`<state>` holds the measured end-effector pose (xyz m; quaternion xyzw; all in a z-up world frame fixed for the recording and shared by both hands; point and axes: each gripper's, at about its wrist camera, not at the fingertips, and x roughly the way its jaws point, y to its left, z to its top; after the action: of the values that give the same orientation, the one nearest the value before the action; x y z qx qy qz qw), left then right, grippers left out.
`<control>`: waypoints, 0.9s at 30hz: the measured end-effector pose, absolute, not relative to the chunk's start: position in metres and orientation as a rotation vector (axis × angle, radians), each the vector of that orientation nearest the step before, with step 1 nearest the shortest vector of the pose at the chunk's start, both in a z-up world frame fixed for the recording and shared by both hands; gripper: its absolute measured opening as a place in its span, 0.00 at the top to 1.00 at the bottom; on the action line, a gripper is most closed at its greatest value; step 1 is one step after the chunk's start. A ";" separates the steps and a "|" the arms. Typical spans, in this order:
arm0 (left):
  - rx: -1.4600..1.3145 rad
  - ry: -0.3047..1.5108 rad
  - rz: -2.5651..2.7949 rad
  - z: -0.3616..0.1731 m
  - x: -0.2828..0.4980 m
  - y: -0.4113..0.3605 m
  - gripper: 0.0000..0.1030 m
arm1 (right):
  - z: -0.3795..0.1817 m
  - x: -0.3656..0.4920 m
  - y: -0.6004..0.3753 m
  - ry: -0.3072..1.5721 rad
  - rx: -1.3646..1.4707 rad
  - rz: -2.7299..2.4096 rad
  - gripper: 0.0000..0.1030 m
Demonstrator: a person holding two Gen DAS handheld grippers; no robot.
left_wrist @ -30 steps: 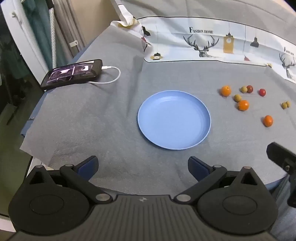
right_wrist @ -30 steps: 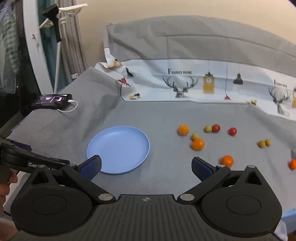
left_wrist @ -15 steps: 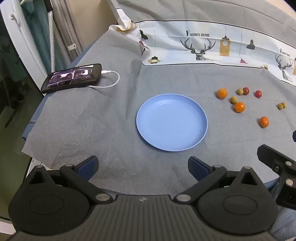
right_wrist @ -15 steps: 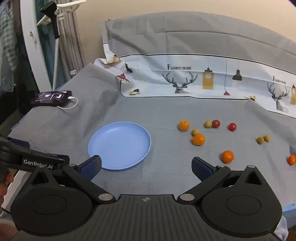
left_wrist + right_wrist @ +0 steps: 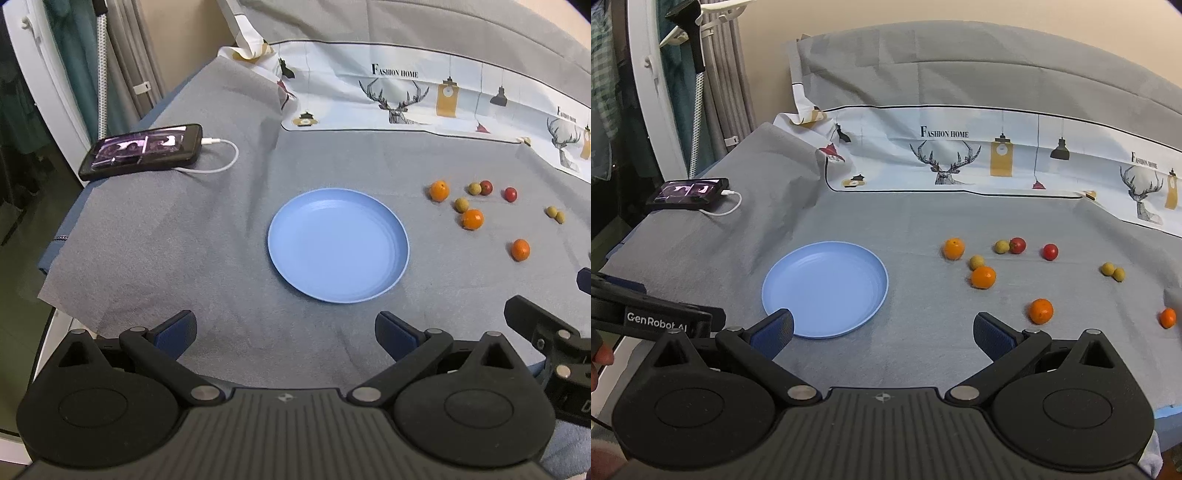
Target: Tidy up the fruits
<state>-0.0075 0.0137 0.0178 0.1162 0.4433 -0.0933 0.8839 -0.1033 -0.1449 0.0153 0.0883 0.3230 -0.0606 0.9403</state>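
An empty blue plate (image 5: pixel 338 245) (image 5: pixel 824 288) lies on the grey cloth. To its right are scattered small fruits: several oranges, the nearest one (image 5: pixel 1040 311) (image 5: pixel 520 249), another orange (image 5: pixel 983 277) (image 5: pixel 471 219), two red fruits (image 5: pixel 1050 251) and several yellow-green ones (image 5: pixel 976 262). My left gripper (image 5: pixel 285 334) hangs open near the front edge, short of the plate. My right gripper (image 5: pixel 882 332) is open too, its left finger over the plate's near rim, nothing between the fingers.
A black phone (image 5: pixel 142 151) (image 5: pixel 689 193) with a white cable lies at the far left edge of the table. A printed deer cloth (image 5: pixel 960 155) runs along the back. The other gripper's body (image 5: pixel 650 317) shows at the left, and a hand below it.
Both grippers have drawn back and risen a little, so the plate and fruits sit slightly farther off. Nothing on the table has moved; both stay open.
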 end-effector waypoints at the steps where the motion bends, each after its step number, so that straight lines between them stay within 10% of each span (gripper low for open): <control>1: 0.239 0.921 -0.192 0.018 -0.008 0.014 0.00 | 0.016 -0.103 -0.144 0.657 0.176 -0.121 0.00; 27: 0.260 0.929 -0.190 0.017 -0.011 0.013 0.00 | 0.012 -0.103 -0.142 0.667 0.177 -0.121 0.00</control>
<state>-0.0107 0.0133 0.0167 0.1247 0.4462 -0.0912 0.8815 -0.1027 -0.1421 0.0123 0.0866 0.3265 -0.0594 0.9393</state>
